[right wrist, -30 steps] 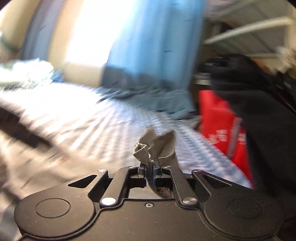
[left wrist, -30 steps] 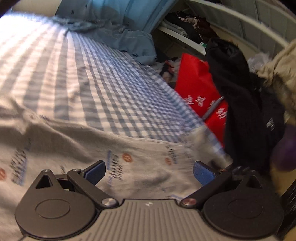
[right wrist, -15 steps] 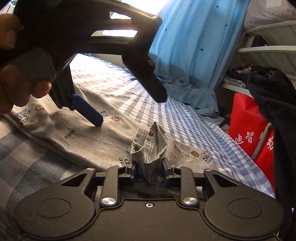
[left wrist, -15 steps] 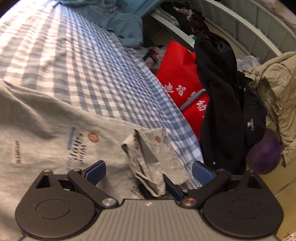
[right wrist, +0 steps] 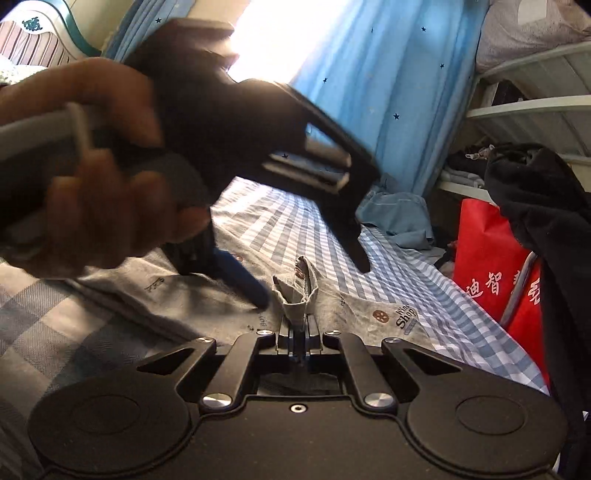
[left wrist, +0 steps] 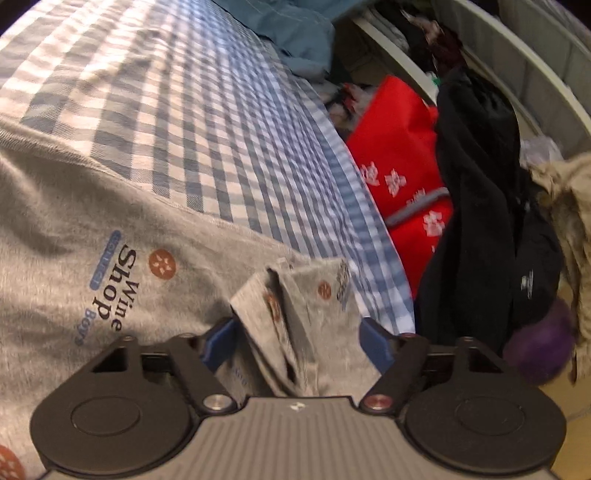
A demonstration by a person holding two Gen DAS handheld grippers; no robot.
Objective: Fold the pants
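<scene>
Grey printed pants lie spread on the blue-checked bed sheet. One bunched end stands up from them. My right gripper is shut on that bunch, low over the pants. A hand holds my left gripper above and to the left, with its fingers straddling the same bunch. In the left wrist view the bunch stands between the blue pads of my left gripper. Its jaws are closing, and the far pad is still apart from the cloth.
The bed's edge runs along the right. Beyond it stand a red bag and a hanging black garment, with a purple ball lower down. A blue cloth heap lies at the bed's far end under a blue curtain.
My left gripper came down over the bunched end and its jaws narrowed around it. My right gripper loosened on the bunch for a moment, then shut on it again, lower down.
</scene>
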